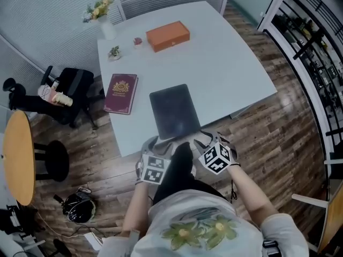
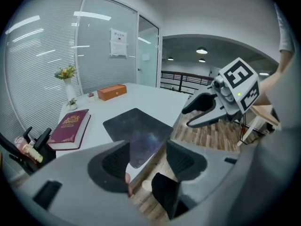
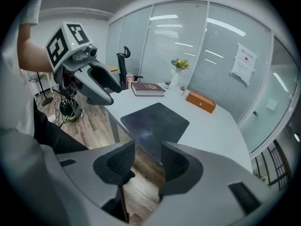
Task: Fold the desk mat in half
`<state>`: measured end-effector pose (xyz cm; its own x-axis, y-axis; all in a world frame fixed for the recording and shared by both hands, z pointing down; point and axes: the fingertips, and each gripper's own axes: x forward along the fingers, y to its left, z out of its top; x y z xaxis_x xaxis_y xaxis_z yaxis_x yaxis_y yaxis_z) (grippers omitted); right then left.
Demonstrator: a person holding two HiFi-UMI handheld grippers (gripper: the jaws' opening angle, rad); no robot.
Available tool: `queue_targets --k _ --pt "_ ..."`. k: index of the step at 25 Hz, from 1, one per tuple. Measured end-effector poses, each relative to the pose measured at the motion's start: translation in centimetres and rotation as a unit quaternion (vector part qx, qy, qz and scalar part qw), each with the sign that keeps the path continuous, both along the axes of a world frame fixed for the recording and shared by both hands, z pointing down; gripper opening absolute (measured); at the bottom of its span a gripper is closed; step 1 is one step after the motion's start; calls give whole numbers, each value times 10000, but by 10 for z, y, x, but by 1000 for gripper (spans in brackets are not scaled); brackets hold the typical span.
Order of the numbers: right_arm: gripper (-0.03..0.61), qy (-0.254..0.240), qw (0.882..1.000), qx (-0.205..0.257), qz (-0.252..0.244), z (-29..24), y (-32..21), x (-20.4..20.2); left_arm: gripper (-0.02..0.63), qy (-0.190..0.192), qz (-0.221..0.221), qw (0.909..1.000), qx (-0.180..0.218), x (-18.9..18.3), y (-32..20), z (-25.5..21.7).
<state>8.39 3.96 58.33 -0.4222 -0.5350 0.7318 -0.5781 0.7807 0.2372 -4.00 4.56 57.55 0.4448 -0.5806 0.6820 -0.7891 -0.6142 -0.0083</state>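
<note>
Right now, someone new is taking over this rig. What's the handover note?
Left gripper: open, empty, held off the table's near edge.
Right gripper: open, empty, also short of the mat.
Dark rectangular desk mat: flat and unfolded at the near edge of the white table. A maroon hardcover book lies to its left, not touching it.
Done: nothing.
Left: probably grip the mat's near edge with both grippers and fold it over in half.
</note>
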Motion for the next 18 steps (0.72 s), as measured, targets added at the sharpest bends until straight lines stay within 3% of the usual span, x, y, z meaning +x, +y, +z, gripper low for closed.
queue_targets --k 8,12,15,18 --pt "181 1147 9913 -112 -642 48 -20 -4 236 -54 53 9989 -469 -3 -19 32" --pt "181 1337 9875 -278 -790 65 -28 -7 236 -207 143 9975 -656 -4 -25 46" --pt "178 1389 9860 -444 -812 75 -33 -6 236 -565 373 9954 -673 -3 -25 58" --pt "136 1492 9839 -523 -833 83 -39 -4 236 -810 539 9928 -702 -2 -25 68"
